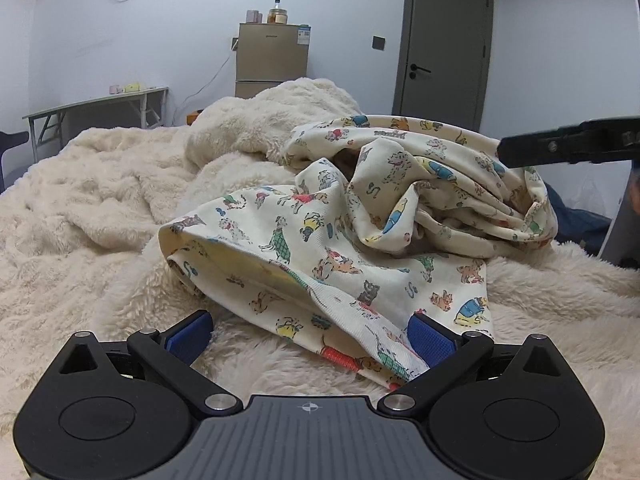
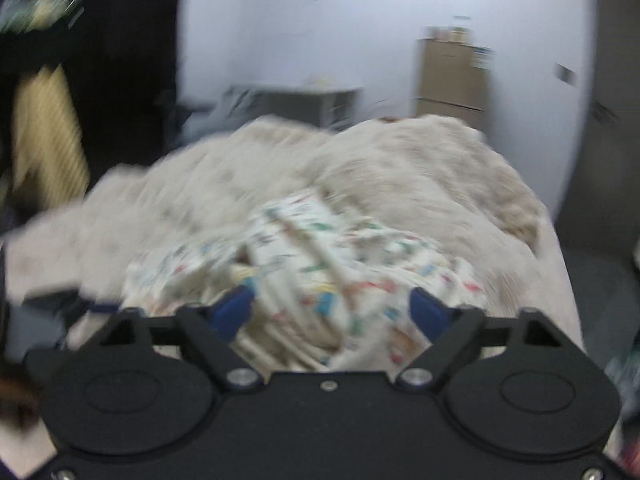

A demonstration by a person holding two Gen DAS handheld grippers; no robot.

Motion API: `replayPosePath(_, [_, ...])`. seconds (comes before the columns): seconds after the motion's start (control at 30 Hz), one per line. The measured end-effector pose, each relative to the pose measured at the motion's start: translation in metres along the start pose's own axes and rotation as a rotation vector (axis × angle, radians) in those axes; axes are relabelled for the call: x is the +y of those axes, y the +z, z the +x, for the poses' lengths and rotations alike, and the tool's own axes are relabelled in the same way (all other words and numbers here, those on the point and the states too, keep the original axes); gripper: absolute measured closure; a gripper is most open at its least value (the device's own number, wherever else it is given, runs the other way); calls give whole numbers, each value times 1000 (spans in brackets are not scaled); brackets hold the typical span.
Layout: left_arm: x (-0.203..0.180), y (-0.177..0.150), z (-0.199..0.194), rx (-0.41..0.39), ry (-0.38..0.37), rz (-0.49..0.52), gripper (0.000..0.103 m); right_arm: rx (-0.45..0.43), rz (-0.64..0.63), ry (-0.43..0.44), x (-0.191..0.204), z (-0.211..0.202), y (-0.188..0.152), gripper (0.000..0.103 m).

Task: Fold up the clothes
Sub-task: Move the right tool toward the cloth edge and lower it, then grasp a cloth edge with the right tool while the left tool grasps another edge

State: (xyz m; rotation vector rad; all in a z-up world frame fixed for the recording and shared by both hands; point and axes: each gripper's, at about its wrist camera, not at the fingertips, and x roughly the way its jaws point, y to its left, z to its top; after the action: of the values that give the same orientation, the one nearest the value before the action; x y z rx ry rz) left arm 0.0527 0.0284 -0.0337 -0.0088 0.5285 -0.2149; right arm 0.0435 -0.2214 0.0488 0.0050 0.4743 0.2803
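Note:
A cream garment printed with small cartoon animals lies crumpled on a fluffy cream blanket. My left gripper is open and low over the blanket, with the garment's near hem lying between its blue pads. The right gripper's black arm reaches in from the right above the garment's far bunched end. In the blurred right wrist view the right gripper is open, hovering just over the bunched garment, nothing pinched between its blue pads.
A brown fridge with jars on top stands at the back wall, a folding table to its left, a grey door to its right. A person in dark and yellow clothing stands at the left of the right wrist view.

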Motion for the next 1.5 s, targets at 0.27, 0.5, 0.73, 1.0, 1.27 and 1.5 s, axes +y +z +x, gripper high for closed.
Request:
replayPosePath(0.27, [-12,-1,-2,-12,39,64,0,39,63,-21,-18,3,-20,57])
replayPosePath(0.5, [-14,-1,-1,-15,49,92,0,28,73,-10,-26,-4,-22,92])
replayPosePath(0.73, [-15,-3,-1,-14,49,96,0,-85,46,27,-24,-42,-6,97])
replayPosePath(1.0, [-15,-3,-2,-12,46,96,0,-247,44,79,-33,-112,25,98])
replayPosePath(1.27, [-16,-3,-2,-12,46,105,0,-92,-142,-115,-46,-101,25,53])
replayPosePath(1.5, [-16,-3,-1,-8,39,108,0,15,-165,96,-26,-79,12,40])
